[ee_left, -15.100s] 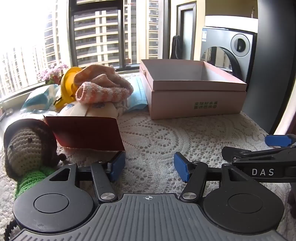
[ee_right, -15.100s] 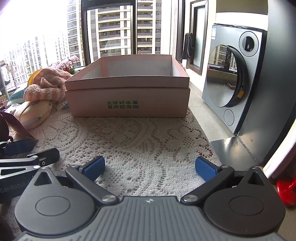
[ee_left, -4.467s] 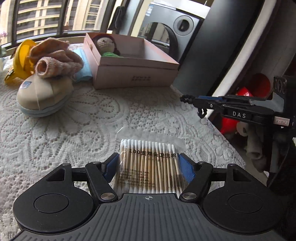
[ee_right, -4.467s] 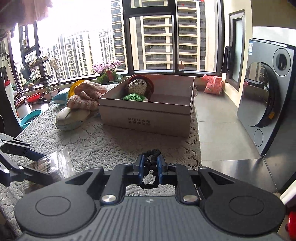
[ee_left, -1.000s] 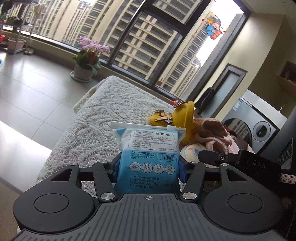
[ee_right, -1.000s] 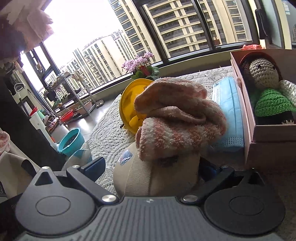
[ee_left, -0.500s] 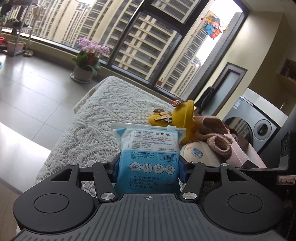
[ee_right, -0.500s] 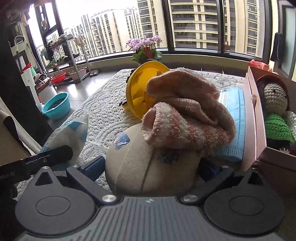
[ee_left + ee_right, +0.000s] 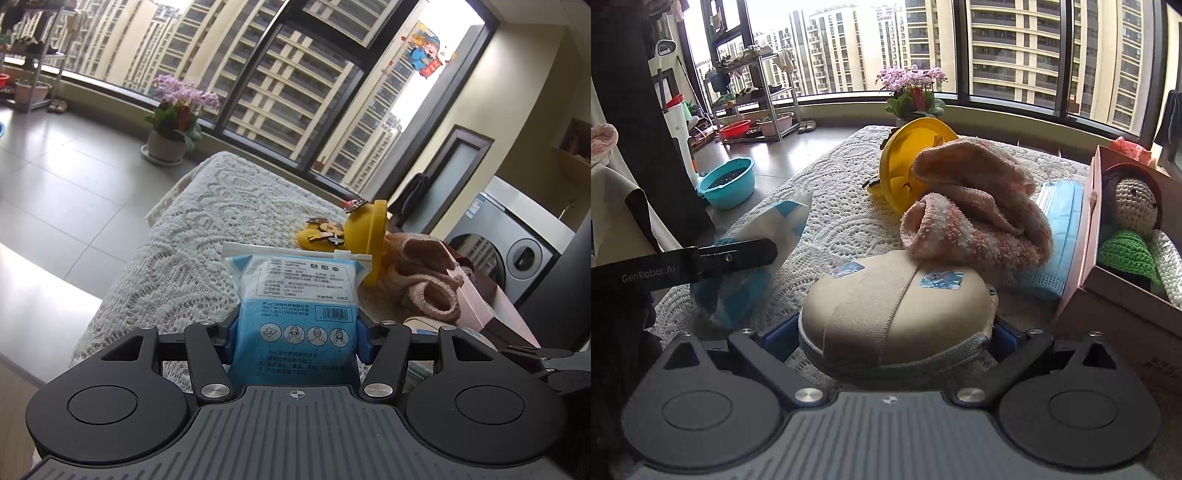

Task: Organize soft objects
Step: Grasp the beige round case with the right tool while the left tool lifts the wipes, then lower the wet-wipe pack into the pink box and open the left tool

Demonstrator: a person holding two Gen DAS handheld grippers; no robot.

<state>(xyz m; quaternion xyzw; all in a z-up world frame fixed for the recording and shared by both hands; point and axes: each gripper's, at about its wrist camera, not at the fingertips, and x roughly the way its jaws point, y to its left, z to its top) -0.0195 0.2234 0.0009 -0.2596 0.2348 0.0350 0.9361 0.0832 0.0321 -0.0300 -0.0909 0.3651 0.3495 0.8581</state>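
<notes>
Both hand-held grippers are being kept clamped on soft items. Left gripper [image 9: 295, 341] is being held shut on a blue-and-white plastic packet of facial wipes [image 9: 293, 302], its blue pads pressed against the packet's two sides, and the packet is being kept upright above the white lace tablecloth [image 9: 177, 258], exactly as it was a second ago.

Right gripper [image 9: 894, 334] is where the change is being seen. A second ago its pads were standing wide on either side of a beige domed fabric slipper [image 9: 897, 299]; now they are being pressed against the slipper's flanks, and the view is being levelled out of a marked tilt. The slipper appears to be lifting slightly at its near edge, though full clearance from the cloth cannot be told.

A pink-and-white striped fluffy towel [image 9: 975, 210] is still being carried partly on the slipper's far end, and it is being judged likely to slide off when the slipper is raised. Beside it, a pale blue surgical mask [image 9: 1062, 221] and a yellow plastic lid-like toy [image 9: 905, 162] are lying on the cloth.

A pink cardboard box [image 9: 1086, 236] is standing just right of the pile, with a crocheted doll in a green top [image 9: 1126, 225] already lying inside. Both held items are probably being readied for that box.
</notes>
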